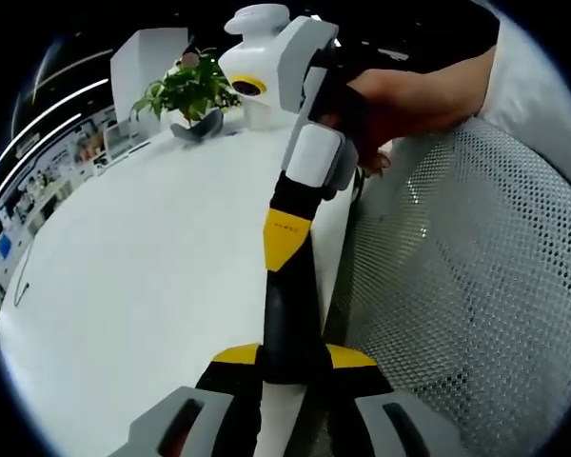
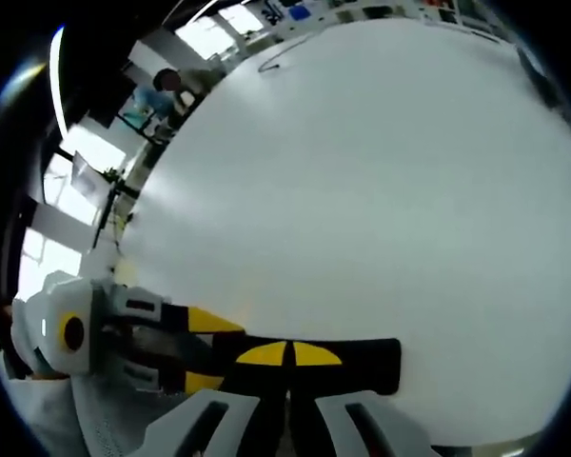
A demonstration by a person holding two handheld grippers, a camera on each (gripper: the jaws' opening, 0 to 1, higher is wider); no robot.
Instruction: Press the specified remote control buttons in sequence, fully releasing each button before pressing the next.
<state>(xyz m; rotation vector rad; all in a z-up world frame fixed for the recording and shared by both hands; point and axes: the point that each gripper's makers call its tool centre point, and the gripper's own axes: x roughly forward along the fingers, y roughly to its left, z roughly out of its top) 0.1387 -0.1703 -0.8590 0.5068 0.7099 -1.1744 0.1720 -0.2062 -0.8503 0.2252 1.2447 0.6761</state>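
Observation:
A black remote control [image 1: 291, 328] sticks out over the white table [image 1: 152, 257], and my left gripper [image 1: 293, 356] is shut on its near end, a yellow-tipped jaw on each side. My right gripper [image 1: 285, 238] comes down from the top of the left gripper view, seen edge-on, its yellow tip meeting the remote's upper face. In the right gripper view the remote [image 2: 366, 365] lies crosswise as a dark bar. My right gripper [image 2: 289, 355] is shut, its two yellow tips side by side against that bar. The left gripper [image 2: 195, 352] holds the bar's left end. No buttons are visible.
A potted plant [image 1: 190, 95] stands at the table's far edge. A white mesh chair back [image 1: 476, 286] takes up the right of the left gripper view. A person's hand [image 1: 409, 100] holds the right gripper. A thin cable [image 2: 281, 57] lies far off on the table [image 2: 362, 190].

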